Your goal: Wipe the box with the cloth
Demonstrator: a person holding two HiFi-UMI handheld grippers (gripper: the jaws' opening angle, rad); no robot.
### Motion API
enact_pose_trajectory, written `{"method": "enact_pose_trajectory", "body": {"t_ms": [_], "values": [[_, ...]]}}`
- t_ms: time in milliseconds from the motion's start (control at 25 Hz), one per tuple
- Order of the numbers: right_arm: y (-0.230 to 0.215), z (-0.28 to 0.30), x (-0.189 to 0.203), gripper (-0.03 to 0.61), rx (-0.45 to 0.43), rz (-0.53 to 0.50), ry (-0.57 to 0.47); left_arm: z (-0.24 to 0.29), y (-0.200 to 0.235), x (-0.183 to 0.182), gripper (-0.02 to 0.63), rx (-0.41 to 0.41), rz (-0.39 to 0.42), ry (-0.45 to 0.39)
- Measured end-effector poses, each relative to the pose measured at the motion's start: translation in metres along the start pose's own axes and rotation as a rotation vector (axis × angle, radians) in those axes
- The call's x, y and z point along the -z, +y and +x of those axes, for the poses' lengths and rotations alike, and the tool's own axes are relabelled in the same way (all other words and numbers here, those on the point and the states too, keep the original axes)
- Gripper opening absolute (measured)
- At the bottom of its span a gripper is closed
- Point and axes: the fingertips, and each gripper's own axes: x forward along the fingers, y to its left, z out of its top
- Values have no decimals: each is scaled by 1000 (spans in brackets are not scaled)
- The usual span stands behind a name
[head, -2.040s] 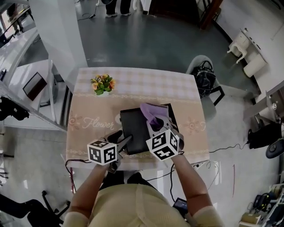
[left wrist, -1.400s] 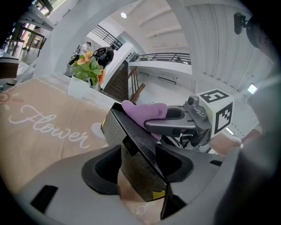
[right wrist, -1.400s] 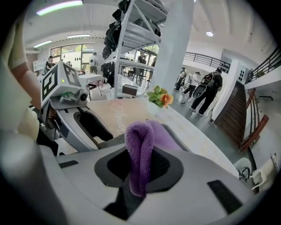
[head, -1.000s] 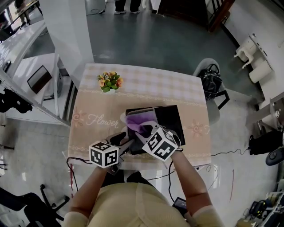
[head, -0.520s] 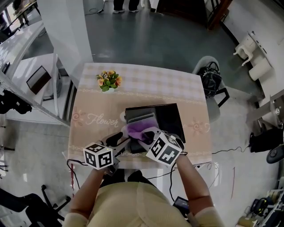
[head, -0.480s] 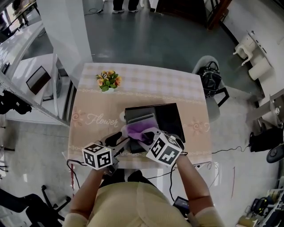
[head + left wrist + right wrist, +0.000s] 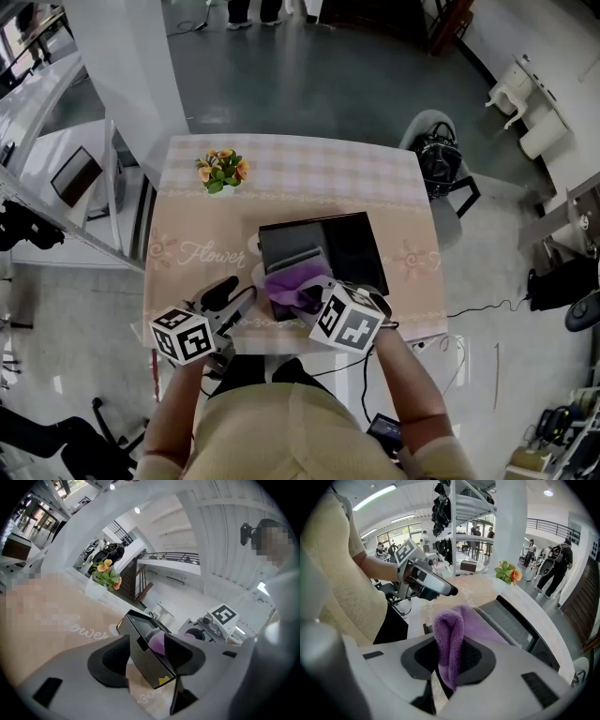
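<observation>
A black box (image 7: 352, 248) lies open-topped on the pink tablecloth (image 7: 202, 220). My right gripper (image 7: 311, 298) is shut on a purple cloth (image 7: 286, 284), which rests on the box's near left part. In the right gripper view the folded cloth (image 7: 450, 625) hangs between the pads of the right gripper (image 7: 450, 663), over the box (image 7: 511, 620). My left gripper (image 7: 234, 295) is open just left of the box's near corner; its jaws have just been closing. In the left gripper view that box corner (image 7: 145, 670) shows in the gap of the left gripper (image 7: 146, 654), and no pad visibly presses on it.
A small pot of orange flowers (image 7: 218, 172) stands at the table's far left. A chair with a black bag (image 7: 436, 159) stands beyond the table's far right corner. A white desk (image 7: 56, 173) stands to the left. Cables lie on the floor (image 7: 478, 309) at the right.
The right gripper has dragged the cloth across the box toward its near left edge. The left gripper has drawn back to the left, away from the box, and risen a little.
</observation>
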Motion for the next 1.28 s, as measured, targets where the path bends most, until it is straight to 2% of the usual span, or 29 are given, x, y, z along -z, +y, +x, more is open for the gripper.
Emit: {"method": "enact_pose_trajectory", "body": {"t_ms": [80,440,680,760,920,1000,1200,1280], "values": [[5,-1,2,83,-13,1,22,-1,2,-1,229,-1,-11,-15],[16,-8,4,83,-74,32,82,12,-1,2,227,10,15,31],[33,-22,-3,81,-146,62,37,21,10,-2,222,-53,64,40],[37,-28,-7,81,-129,69,-17,26,11,-2,222,-56,81,53],[34,-57,-17,80,-31,127,-214,38,8,-2,222,-65,134,81],[27,-81,-20,80,44,187,-335,42,6,-2,229,-80,188,99],[2,-152,-9,81,342,319,-610,54,2,-4,242,-101,339,158],[-5,-175,10,80,477,376,-655,58,2,-4,250,-113,365,167]]}}
